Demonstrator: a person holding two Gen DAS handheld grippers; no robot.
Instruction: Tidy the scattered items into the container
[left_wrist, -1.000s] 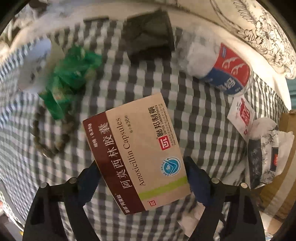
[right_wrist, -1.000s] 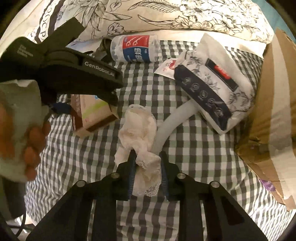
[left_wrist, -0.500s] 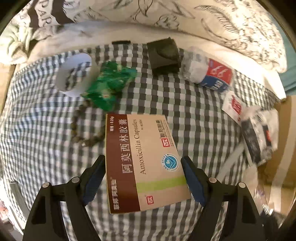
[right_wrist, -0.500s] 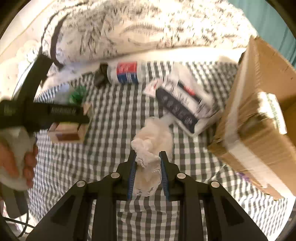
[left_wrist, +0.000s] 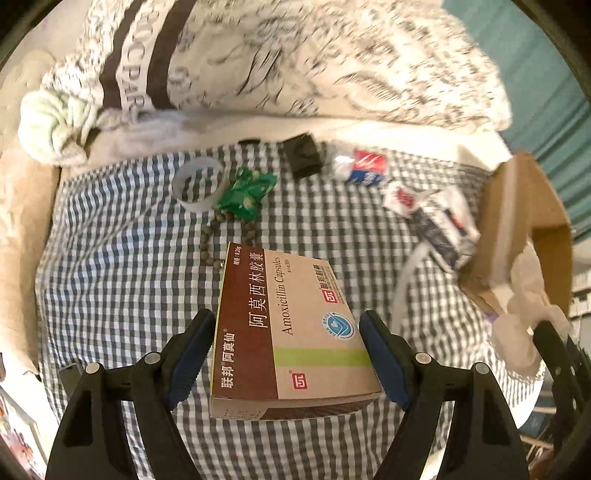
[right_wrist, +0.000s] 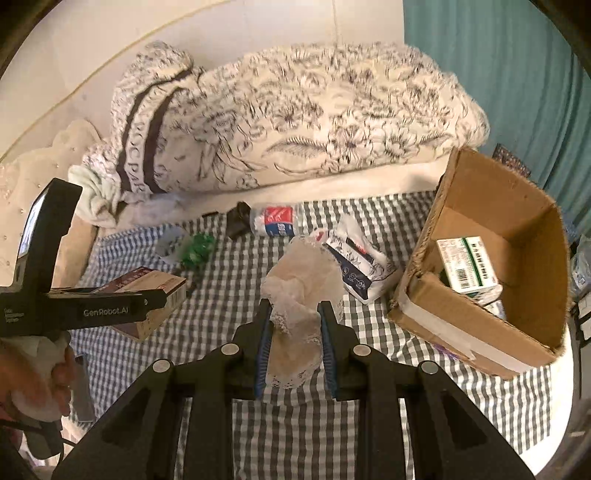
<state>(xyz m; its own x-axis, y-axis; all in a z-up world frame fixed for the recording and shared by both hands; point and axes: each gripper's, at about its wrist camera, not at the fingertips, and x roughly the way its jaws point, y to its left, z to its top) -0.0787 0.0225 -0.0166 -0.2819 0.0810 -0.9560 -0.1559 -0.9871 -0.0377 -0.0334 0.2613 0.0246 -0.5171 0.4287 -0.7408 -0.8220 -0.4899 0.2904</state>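
Observation:
My left gripper (left_wrist: 286, 349) is shut on a brown and tan Amoxicillin capsule box (left_wrist: 288, 328), held high above the checked bedspread (left_wrist: 122, 280); the same box (right_wrist: 155, 291) shows at the left of the right wrist view. My right gripper (right_wrist: 295, 347) is shut on a crumpled white lace cloth (right_wrist: 299, 295), also lifted off the bed; that cloth (left_wrist: 524, 306) hangs at the right in the left wrist view. An open cardboard box (right_wrist: 476, 362) stands at the right with a green and white carton (right_wrist: 469, 264) inside.
On the bedspread lie a green wrapper (left_wrist: 247, 194), a bead bracelet (left_wrist: 210, 240), a white tape ring (left_wrist: 197, 184), a black pouch (left_wrist: 304, 155), a red and blue bottle (right_wrist: 275, 221), a tissue pack (right_wrist: 354, 266) and a small red sachet (left_wrist: 400, 197). A floral quilt (right_wrist: 295, 110) lies behind.
Both grippers have risen well above the bed with their loads, so the items below look smaller. The right wrist view has swung up and the cardboard box's inside now shows.

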